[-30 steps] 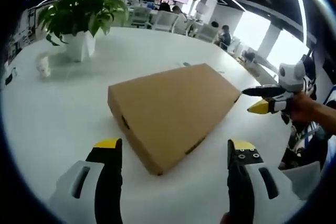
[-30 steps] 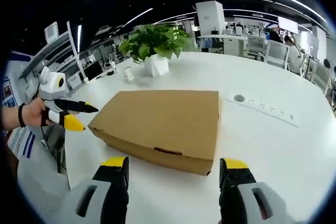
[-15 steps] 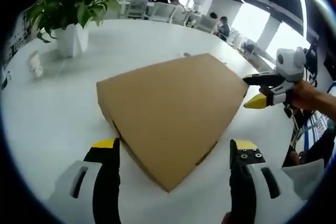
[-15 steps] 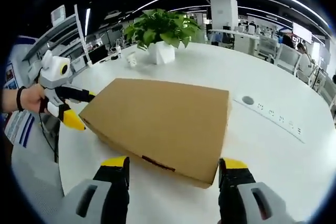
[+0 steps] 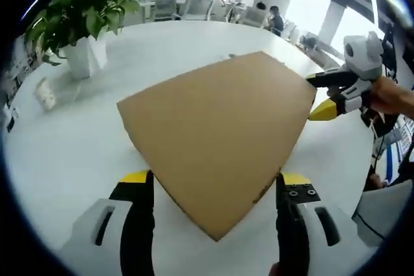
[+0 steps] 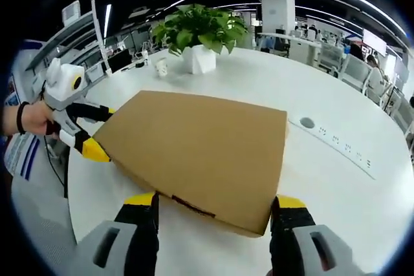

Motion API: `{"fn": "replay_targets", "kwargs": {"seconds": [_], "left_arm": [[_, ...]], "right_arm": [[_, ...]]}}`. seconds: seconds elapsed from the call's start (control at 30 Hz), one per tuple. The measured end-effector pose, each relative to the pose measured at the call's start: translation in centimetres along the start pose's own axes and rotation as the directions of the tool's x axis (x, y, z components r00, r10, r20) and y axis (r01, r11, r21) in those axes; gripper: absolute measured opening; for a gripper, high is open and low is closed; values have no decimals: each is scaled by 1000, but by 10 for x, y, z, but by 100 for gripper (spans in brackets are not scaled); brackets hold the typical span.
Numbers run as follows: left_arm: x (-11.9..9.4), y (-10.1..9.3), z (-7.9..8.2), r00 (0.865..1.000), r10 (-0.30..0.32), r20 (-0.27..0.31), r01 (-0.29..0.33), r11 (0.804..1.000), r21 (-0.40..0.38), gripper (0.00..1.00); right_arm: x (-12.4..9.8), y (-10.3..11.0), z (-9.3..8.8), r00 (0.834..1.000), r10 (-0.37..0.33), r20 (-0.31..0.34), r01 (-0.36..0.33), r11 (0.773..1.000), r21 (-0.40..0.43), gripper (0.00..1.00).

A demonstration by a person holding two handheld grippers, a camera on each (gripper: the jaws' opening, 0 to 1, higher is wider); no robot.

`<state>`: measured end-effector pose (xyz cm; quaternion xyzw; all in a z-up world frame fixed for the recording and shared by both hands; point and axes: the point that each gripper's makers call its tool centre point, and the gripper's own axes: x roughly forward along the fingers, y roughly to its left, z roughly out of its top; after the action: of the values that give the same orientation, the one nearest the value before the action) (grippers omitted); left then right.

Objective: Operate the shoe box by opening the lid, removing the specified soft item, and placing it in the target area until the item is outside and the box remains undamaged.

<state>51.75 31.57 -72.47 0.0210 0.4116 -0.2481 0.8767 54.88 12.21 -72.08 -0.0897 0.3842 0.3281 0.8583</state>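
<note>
A flat brown cardboard shoe box (image 5: pixel 213 127) lies on the white table (image 5: pixel 71 153), lid down. In the left gripper view my left gripper (image 5: pixel 215 179) is open, and the box's near corner reaches between its yellow-tipped jaws. At the right, a hand holds the right gripper (image 5: pixel 323 95), whose black and yellow jaws stand astride the box's far right corner. In the right gripper view the box (image 6: pixel 194 143) fills the middle. My right gripper (image 6: pixel 215 201) is open at the box's near edge. The left gripper (image 6: pixel 90 132) straddles the box's left corner.
A potted plant (image 5: pixel 81 24) in a white pot stands beyond the box (image 6: pixel 197 37), with a small white cup (image 6: pixel 162 67) beside it. A socket strip (image 6: pixel 336 143) and a round grommet (image 6: pixel 308 122) sit in the table to the right. Chairs and people are far behind.
Both cameras have come closer to the box, which now looks larger. Each gripper has closed in from beside the box until its open jaws stand astride a corner.
</note>
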Motion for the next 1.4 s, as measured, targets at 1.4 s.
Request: {"fn": "replay_targets", "kwargs": {"seconds": [1.4], "left_arm": [[-54, 30, -52, 983, -127, -134, 154, 964, 215, 74]], "right_arm": [[-20, 105, -39, 992, -128, -13, 129, 983, 133, 57]]}}
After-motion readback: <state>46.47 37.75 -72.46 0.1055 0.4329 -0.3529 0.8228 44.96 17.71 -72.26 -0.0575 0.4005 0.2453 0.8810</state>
